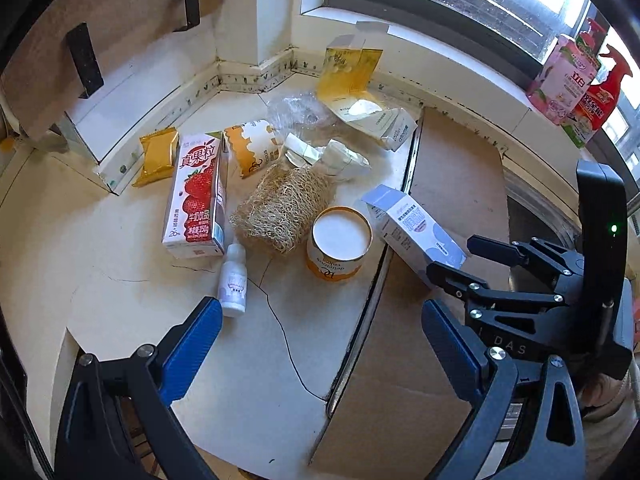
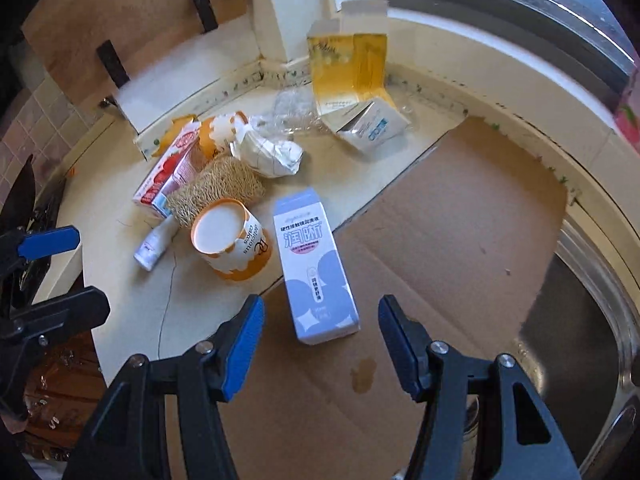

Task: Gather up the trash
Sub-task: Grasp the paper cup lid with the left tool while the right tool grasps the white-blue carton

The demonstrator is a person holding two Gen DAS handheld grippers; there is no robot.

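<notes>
Countertop (image 2: 120, 280) litter beneath both downward-tilted, open-jawed tools (image 1: 320, 320) (image 2: 320, 316).

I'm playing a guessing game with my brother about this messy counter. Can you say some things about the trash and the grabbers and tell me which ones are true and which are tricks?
1. The blue-and-white box lies partly on the brown cardboard. True.
2. The right gripper is squeezing the blue-and-white box. False: its jaws are open and the box lies just ahead of them, untouched.
3. The strawberry milk carton stands upright. False: it lies flat on the counter.
4. The small white bottle lies beside the strawberry milk carton. True.
5. The left gripper holds the orange paper cup. False: its jaws are open and empty.
</notes>
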